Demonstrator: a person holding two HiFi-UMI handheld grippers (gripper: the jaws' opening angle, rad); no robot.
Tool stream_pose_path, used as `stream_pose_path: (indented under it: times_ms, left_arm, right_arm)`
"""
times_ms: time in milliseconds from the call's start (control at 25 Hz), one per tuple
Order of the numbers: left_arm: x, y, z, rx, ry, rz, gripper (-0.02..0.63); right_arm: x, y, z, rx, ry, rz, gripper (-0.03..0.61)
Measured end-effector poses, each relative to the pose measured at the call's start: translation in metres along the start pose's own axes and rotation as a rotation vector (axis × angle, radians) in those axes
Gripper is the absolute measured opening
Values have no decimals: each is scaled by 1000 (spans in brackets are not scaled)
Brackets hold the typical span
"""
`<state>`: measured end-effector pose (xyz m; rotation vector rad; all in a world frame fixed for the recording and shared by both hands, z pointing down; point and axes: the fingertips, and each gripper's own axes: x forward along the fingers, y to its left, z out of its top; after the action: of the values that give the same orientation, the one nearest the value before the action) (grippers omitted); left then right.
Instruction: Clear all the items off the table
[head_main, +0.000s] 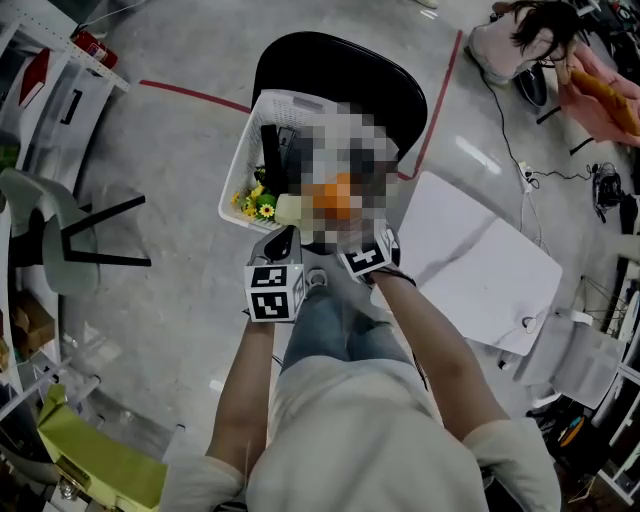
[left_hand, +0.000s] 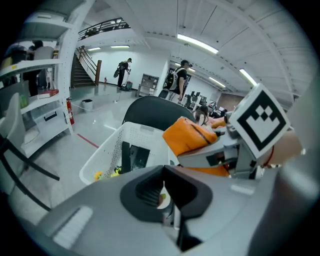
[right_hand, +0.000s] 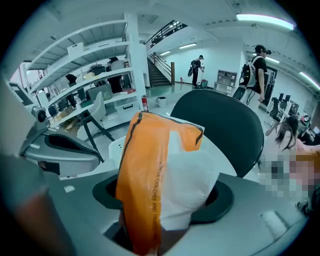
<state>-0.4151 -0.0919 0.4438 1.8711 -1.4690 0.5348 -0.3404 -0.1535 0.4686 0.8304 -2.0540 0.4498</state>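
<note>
Nearest, two forearms (head_main: 245, 390) are stretched toward a white basket (head_main: 238, 178) set on a black chair (head_main: 330, 65). An orange-and-white bag (right_hand: 165, 165) is clamped upright in the right hand-held gripper (right_hand: 162, 200), above the basket's near side. The left hand-held gripper (left_hand: 162, 192) is clenched on nothing, just to the left of it. Yellow flowers (head_main: 258, 204) and dark items (head_main: 272, 150) are seen in the basket. A white counter (head_main: 480, 265) stands to the right.

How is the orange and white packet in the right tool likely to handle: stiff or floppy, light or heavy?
Probably soft and crushable: the orange and white packet creases and bulges where the right tool pinches it. Likely light for its size, since it stands up from the jaws without sagging. Its smooth film may be slippery.
</note>
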Motion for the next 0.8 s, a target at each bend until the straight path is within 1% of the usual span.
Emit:
stream_pose_path:
  times_ms: [120, 400, 640, 800]
  left_arm:
    - [3, 15, -2, -35, 1, 23, 9]
    - [13, 41, -6, -80, 4, 63, 9]
    - [23, 56, -12, -117, 14, 82, 9]
    - [30, 58, -13, -112, 17, 84, 9]
  right_arm:
    - [18, 9, 12, -20, 7, 27, 337]
    - [58, 24, 36, -80, 24, 69, 339]
    - [86, 29, 41, -93, 50, 94, 339]
    - [101, 27, 39, -114, 69, 95, 339]
